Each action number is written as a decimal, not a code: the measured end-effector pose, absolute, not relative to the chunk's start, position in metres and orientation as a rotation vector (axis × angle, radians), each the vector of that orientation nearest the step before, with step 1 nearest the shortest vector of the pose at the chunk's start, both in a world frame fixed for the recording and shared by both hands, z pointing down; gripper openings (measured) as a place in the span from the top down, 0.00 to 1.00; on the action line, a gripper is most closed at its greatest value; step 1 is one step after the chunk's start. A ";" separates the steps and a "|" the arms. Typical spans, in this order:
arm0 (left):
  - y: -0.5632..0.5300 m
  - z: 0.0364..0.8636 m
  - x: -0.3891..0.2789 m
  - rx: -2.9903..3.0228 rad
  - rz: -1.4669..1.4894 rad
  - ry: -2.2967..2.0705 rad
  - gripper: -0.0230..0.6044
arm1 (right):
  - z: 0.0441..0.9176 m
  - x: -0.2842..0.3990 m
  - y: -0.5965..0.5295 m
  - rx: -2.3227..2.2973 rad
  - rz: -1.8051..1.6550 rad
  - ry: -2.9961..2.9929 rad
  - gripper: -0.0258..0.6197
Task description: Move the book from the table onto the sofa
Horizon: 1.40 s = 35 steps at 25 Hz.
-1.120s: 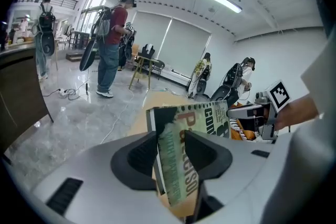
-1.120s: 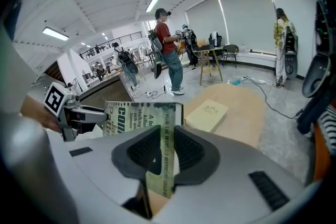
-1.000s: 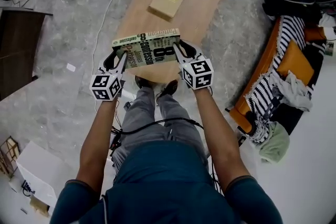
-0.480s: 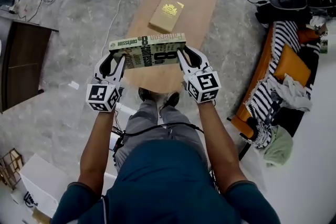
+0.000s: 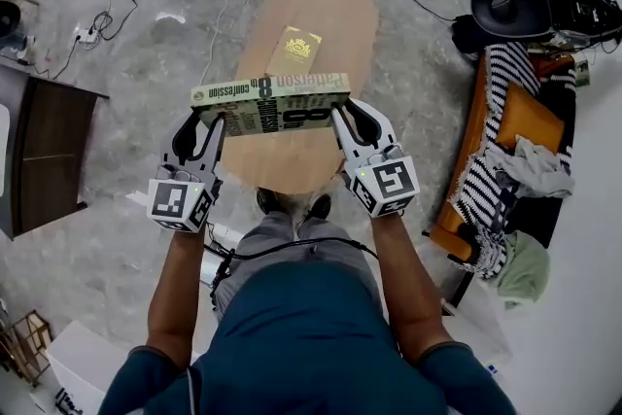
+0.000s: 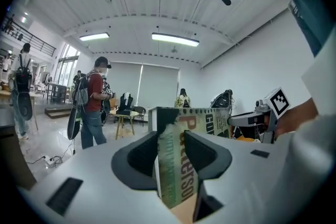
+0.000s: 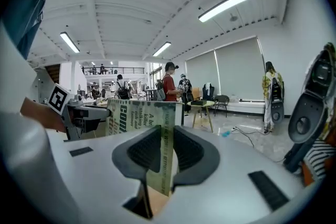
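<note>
A green and white paperback book (image 5: 272, 102) hangs in the air above the oval wooden table (image 5: 311, 151), held level between both grippers. My left gripper (image 5: 216, 117) is shut on the book's left end (image 6: 173, 165). My right gripper (image 5: 338, 112) is shut on its right end (image 7: 160, 160). Each gripper view shows the book's edge pinched between the dark pads. The sofa (image 5: 515, 151) with an orange cushion and striped throw stands at the right in the head view.
A second, tan book (image 5: 294, 49) lies on the table's far half. A dark cabinet (image 5: 39, 151) stands at the left. Cables run across the marble floor. A person (image 6: 92, 107) stands beyond the table. Bags (image 5: 525, 10) sit by the sofa's far end.
Both grippers have risen with the book, lifting it well above the table. The head camera has risen too, so the table and floor look farther away.
</note>
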<state>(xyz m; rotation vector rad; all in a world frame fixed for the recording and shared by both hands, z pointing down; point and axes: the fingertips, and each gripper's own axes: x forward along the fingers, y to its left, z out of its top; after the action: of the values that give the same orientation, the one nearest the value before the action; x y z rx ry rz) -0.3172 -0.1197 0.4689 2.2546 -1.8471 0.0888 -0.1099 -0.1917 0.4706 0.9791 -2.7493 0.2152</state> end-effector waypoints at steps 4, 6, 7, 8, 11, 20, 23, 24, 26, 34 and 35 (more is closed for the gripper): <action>-0.127 0.430 -0.312 2.357 0.080 -1.860 0.71 | 0.434 -0.103 -0.192 1.037 0.145 -2.781 0.83; -0.127 0.413 -0.309 2.400 0.076 -1.867 0.71 | 0.417 -0.099 -0.188 1.065 0.114 -2.796 0.83; -0.126 0.405 -0.308 2.416 0.073 -1.871 0.71 | 0.410 -0.097 -0.186 1.080 0.100 -2.803 0.83; -0.125 0.398 -0.307 2.430 0.071 -1.874 0.71 | 0.403 -0.096 -0.184 1.094 0.090 -2.808 0.83; -0.122 0.375 -0.304 2.496 0.043 -1.871 0.71 | 0.383 -0.092 -0.177 1.140 0.052 -2.825 0.83; -0.113 0.325 -0.291 2.606 -0.036 -1.863 0.71 | 0.327 -0.076 -0.156 1.232 -0.094 -2.864 0.83; -0.110 0.309 -0.286 2.621 -0.073 -1.873 0.71 | 0.310 -0.070 -0.152 1.243 -0.137 -2.876 0.83; -0.108 0.303 -0.284 2.631 -0.086 -1.878 0.71 | 0.306 -0.070 -0.152 1.241 -0.149 -2.882 0.83; -0.105 0.292 -0.281 2.655 -0.119 -1.888 0.71 | 0.297 -0.069 -0.150 1.236 -0.173 -2.896 0.83; -0.099 0.268 -0.277 2.669 -0.145 -1.955 0.71 | 0.269 -0.065 -0.149 1.218 -0.252 -2.929 0.83; -0.100 0.266 -0.276 2.670 -0.153 -1.954 0.71 | 0.266 -0.064 -0.149 1.221 -0.261 -2.931 0.83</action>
<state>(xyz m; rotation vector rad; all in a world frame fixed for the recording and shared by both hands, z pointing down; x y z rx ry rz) -0.2758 -0.0998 0.2658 2.6696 -1.9539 -0.1529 -0.0635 -0.1489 0.2655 1.2207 -2.9310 -0.2612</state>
